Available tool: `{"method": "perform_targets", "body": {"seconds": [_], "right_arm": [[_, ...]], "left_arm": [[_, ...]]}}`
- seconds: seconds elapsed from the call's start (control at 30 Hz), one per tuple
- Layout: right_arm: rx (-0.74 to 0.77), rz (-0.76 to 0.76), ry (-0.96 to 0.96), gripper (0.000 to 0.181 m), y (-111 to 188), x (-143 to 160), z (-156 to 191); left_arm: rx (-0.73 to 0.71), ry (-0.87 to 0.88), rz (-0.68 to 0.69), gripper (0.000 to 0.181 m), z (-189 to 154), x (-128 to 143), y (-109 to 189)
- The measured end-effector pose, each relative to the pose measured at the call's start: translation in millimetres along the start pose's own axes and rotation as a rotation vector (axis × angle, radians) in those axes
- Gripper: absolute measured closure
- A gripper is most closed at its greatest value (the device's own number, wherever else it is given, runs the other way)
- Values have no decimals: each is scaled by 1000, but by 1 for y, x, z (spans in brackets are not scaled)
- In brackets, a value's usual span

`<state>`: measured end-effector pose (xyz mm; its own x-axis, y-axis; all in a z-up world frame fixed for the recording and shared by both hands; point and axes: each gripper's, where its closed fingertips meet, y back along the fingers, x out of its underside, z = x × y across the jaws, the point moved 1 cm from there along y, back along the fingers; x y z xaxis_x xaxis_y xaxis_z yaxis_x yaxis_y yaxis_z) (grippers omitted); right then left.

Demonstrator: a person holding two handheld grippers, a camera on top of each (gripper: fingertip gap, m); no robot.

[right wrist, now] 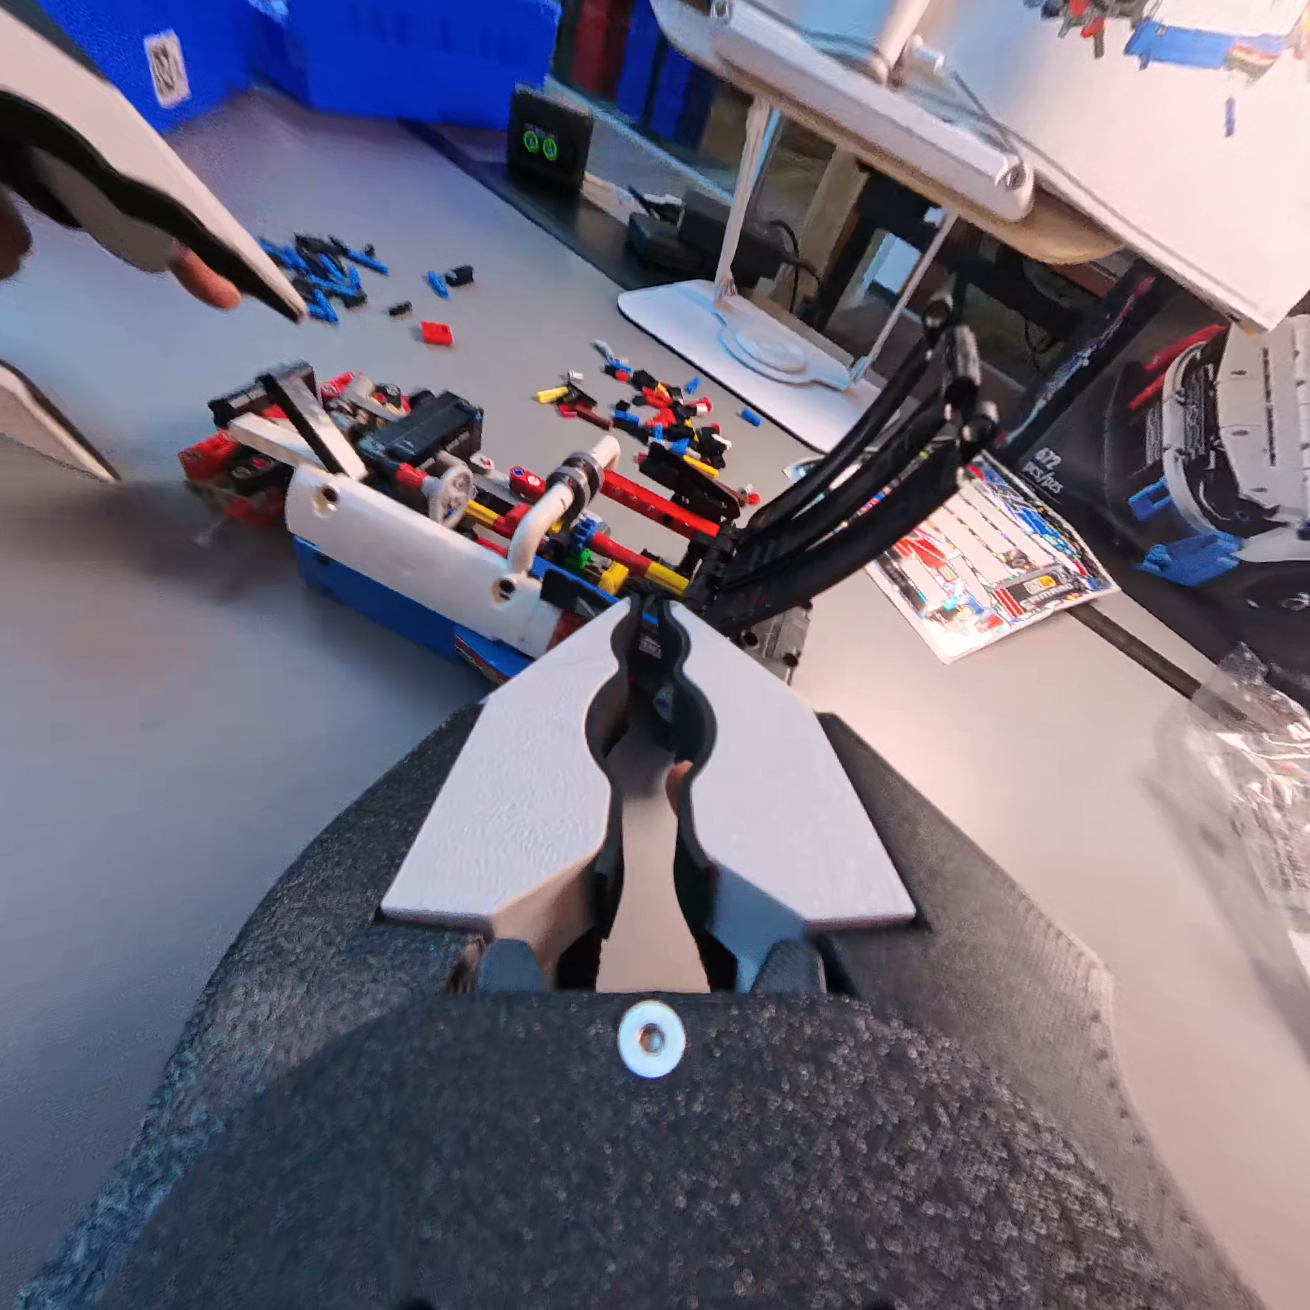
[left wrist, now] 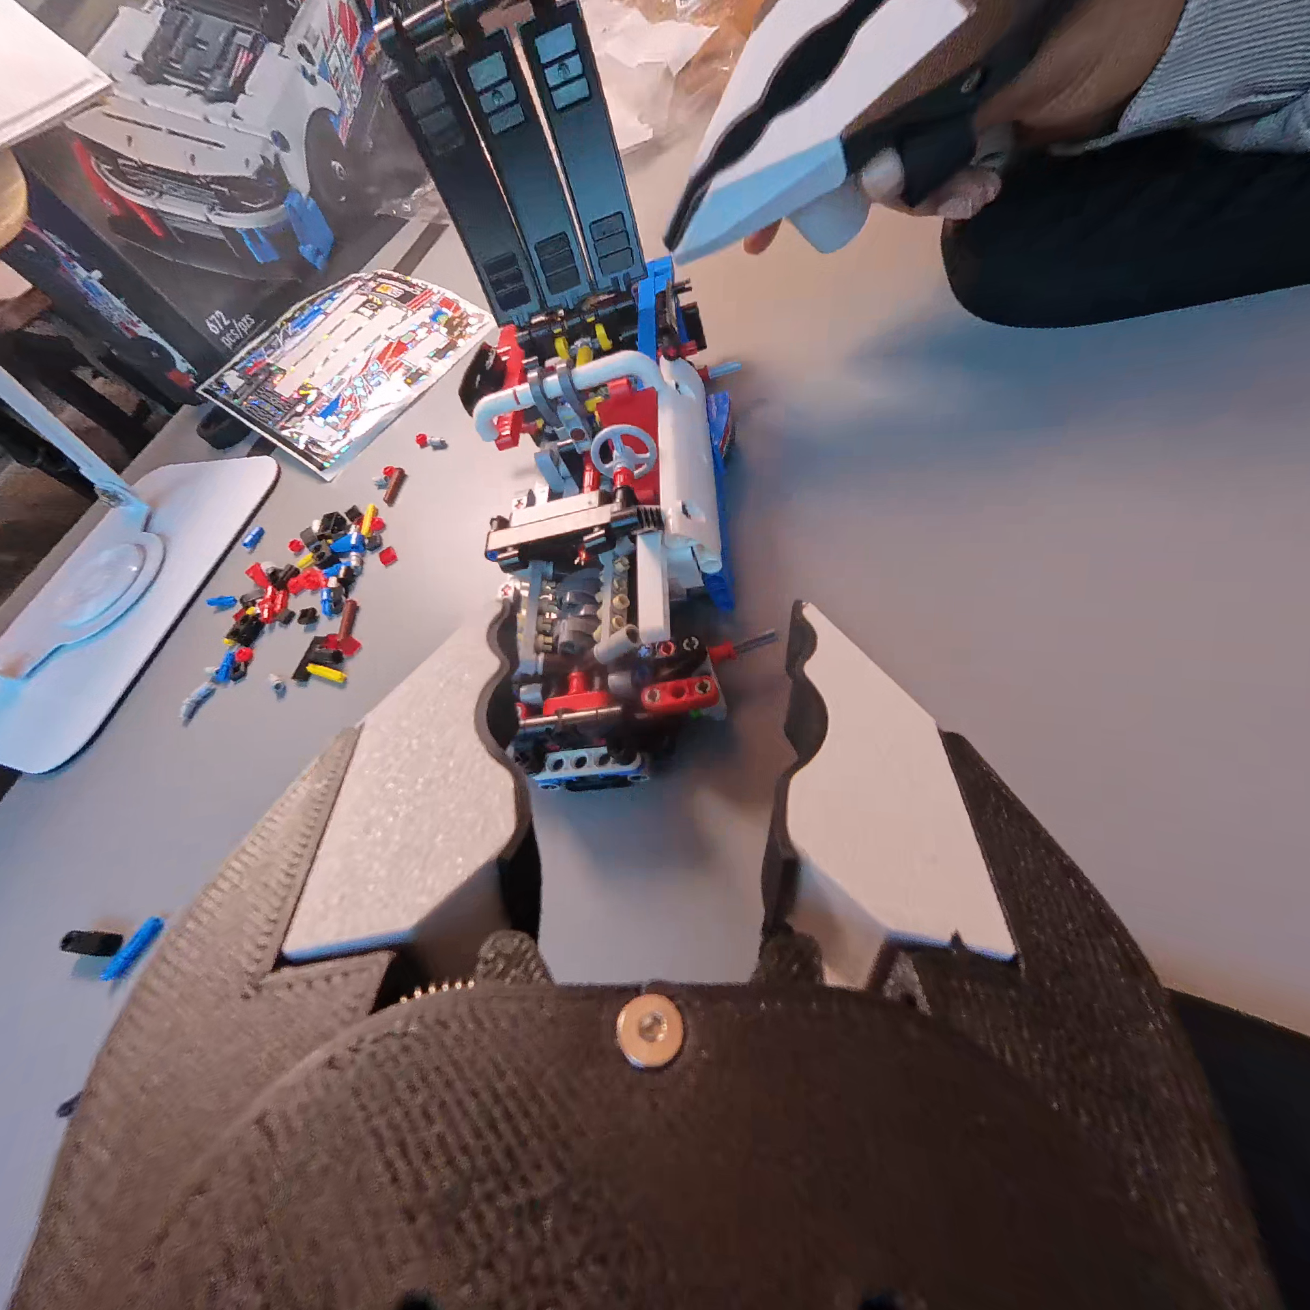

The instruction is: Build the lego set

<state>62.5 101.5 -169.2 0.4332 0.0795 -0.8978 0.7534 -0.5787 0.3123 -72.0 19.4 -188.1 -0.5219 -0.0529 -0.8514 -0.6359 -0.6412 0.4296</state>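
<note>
Currently the partly built lego car [left wrist: 609, 524] is lying at frame centre of the left wrist view, on the grey counter [left wrist: 992, 567], with three long black panels [left wrist: 532, 156] standing up from its far end. The left gripper [left wrist: 645, 680] is being held with jaws spread wide around the near end of the chassis; the left finger looks to be touching the model's side, the right finger is standing apart, and nothing is being gripped.

In the right wrist view the right gripper [right wrist: 646, 609] is being held with jaws nearly closed at the model's end, just below the black panels; whether a small dark piece is being pinched there cannot be told.

Loose small parts [left wrist: 305, 588] are lying at centre left, beside a sticker sheet [left wrist: 347, 361] and the set's box [left wrist: 177, 177] at upper left.

Judged: the model is light and rigid, yet pinned joints can be popped apart. A hold is best taken on the blue lower frame [right wrist: 383, 602], not the hinged panels or steering wheel [left wrist: 622, 454].
</note>
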Motion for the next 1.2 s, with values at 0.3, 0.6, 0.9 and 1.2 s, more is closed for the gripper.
{"method": "perform_targets", "body": {"seconds": [0.3, 0.6, 0.9, 1.2], "right_arm": [[-153, -44, -58, 164, 5, -31, 36], [-165, 193, 8, 172, -43, -76, 9], [-346, 572, 118, 181, -107, -58, 40], [-370, 751, 253, 181, -112, -32, 44]], "left_arm": [[-23, 156, 56, 80, 17, 31, -5], [-123, 106, -67, 99, 19, 3, 1], [-304, 66, -155, 103, 33, -21, 19], [-287, 45, -132, 103, 27, -19, 14]]}}
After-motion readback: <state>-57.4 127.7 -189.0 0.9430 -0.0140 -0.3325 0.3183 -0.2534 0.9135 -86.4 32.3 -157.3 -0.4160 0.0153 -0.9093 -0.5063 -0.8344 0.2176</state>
